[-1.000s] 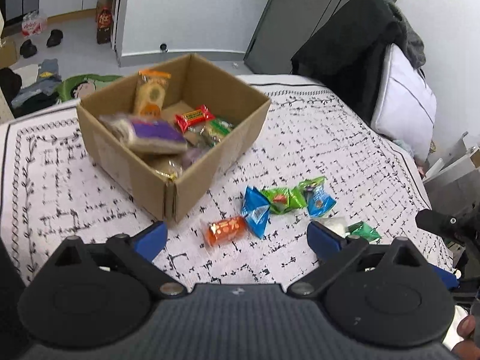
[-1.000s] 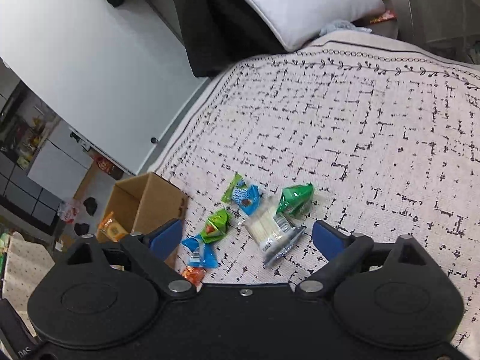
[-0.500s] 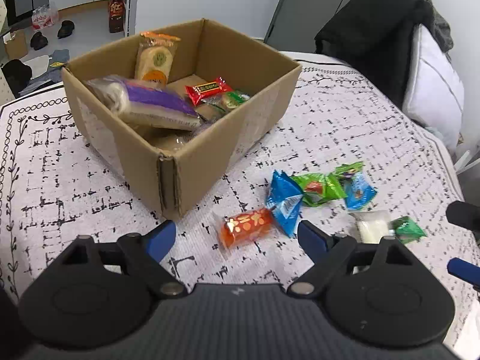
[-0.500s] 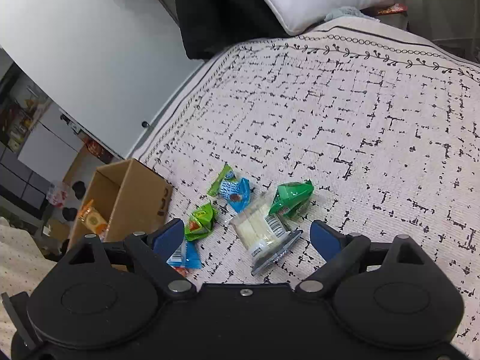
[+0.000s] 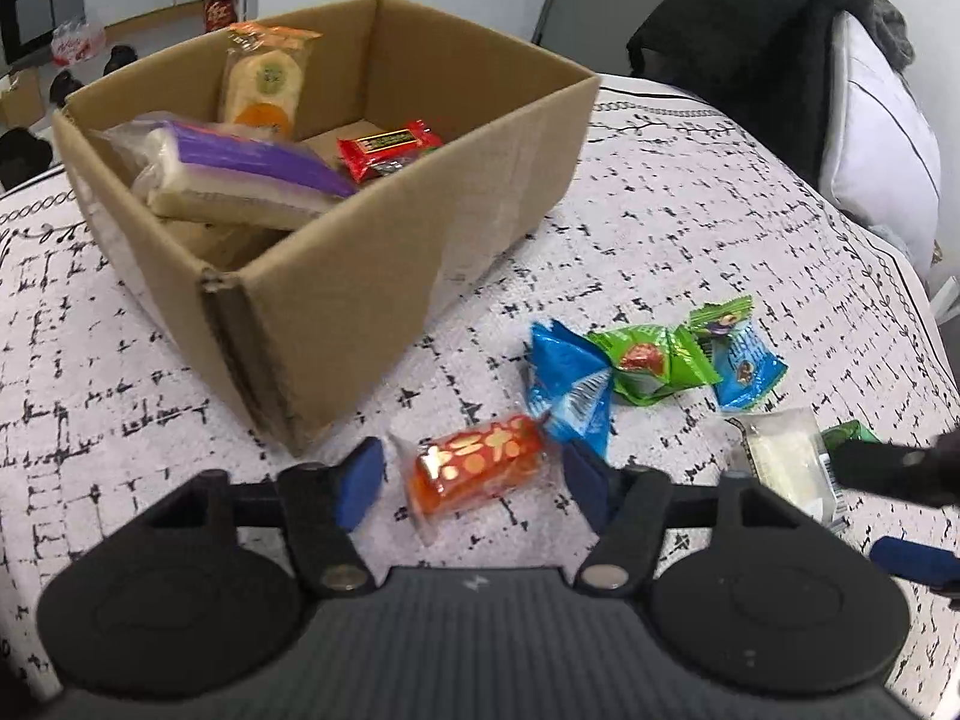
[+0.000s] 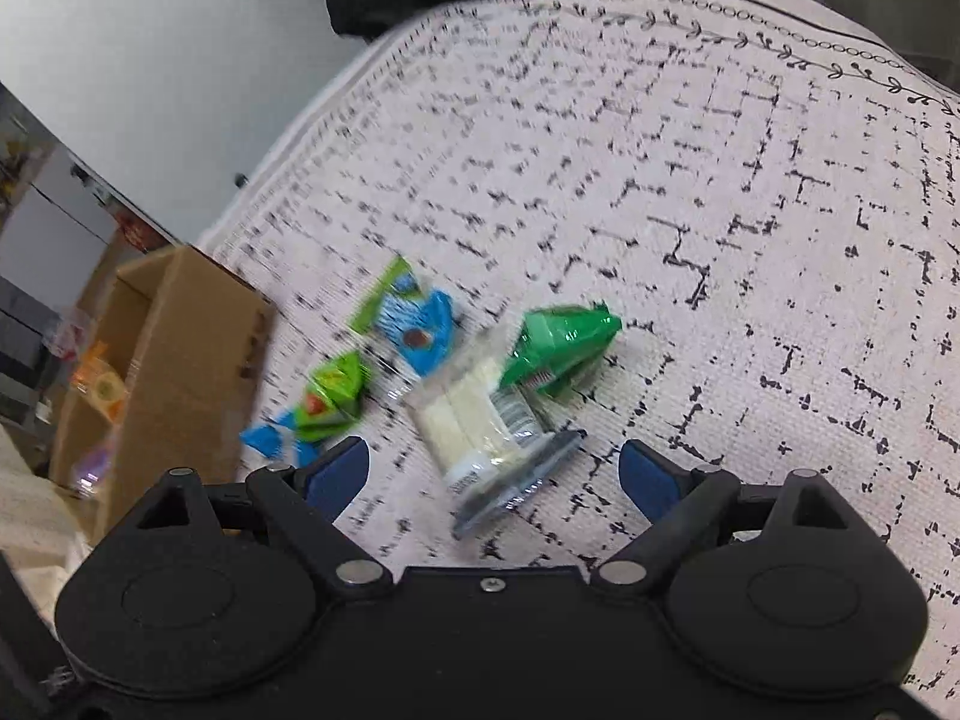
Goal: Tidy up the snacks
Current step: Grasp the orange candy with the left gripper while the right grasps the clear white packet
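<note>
The left tongs (image 5: 474,474) are pointed down at a patterned bedspread (image 5: 690,210). An orange snack packet (image 5: 477,468) lies between the two blue pads. The jaws have just been closing around it, but a gap is seen on the left side, and whether the right pad touches the wrapper cannot be told; the packet lies flat and is not gripped.

Just beyond the right pad a blue packet (image 5: 567,387) is found, and past it a green packet (image 5: 651,363) and a small blue-and-green packet (image 5: 741,354), all touching in a row. Ahead and to the left of the left tongs a cardboard box (image 5: 360,294) stands open; a purple-wrapped pack (image 5: 240,171), a round cracker pack (image 5: 264,84) leaning on the far wall and a red bar (image 5: 387,147) are held inside it.

The right tongs (image 6: 495,471) are spread wide and nothing is held by them. A clear packet of white snack (image 6: 477,426) lies between the pads, apart from both. A dark green packet (image 6: 558,348) touches its far right corner. The other small packets are seen beyond the left pad, blurred. In the left view the tips of the right tongs are seen at the far right edge, beside the clear packet.
</note>
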`<state>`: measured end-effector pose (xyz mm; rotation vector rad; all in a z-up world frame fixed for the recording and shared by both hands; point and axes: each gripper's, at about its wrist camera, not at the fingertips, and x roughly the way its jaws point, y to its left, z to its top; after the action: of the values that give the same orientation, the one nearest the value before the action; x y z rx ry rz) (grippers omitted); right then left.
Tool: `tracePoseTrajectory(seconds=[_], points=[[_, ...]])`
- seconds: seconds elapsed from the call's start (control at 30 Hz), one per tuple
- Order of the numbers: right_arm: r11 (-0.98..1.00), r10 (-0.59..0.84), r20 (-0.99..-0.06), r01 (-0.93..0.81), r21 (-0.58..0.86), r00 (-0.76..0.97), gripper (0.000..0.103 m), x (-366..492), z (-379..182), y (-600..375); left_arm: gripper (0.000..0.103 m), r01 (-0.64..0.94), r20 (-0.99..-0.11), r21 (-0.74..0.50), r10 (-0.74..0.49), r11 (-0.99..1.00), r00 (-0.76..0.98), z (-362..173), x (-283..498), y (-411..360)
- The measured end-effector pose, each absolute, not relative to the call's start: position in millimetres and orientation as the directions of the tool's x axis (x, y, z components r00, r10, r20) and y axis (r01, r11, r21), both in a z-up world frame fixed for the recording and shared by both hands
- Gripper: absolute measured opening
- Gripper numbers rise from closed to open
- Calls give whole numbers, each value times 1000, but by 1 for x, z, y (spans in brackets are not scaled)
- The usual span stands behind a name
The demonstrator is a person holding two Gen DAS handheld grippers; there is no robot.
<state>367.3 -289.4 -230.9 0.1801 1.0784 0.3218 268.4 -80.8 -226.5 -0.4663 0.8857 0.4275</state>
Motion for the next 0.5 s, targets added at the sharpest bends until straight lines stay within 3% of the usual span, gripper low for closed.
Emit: tracePoseTrajectory(seconds=[0.1,0.33,0.47,0.5], points=[[946,322,-848,-180,270,421,91,369,-238,-280,46,-531,-807,-223,150,818,571,-225,266,-80],[957,273,-865,-210,200,420,88,369,-246,-266,41,-532,-793,-273,125,801,596,-215,252,-72],[957,260,-875,-229,177,409,44,366,-244,-264,41,-528,-782,-301,111,794,613,-205,242,-69],[956,265,-876,-225,185,403,38,365,-244,-265,41,-527,-779,-309,108,792,618,-202,240,-68]])
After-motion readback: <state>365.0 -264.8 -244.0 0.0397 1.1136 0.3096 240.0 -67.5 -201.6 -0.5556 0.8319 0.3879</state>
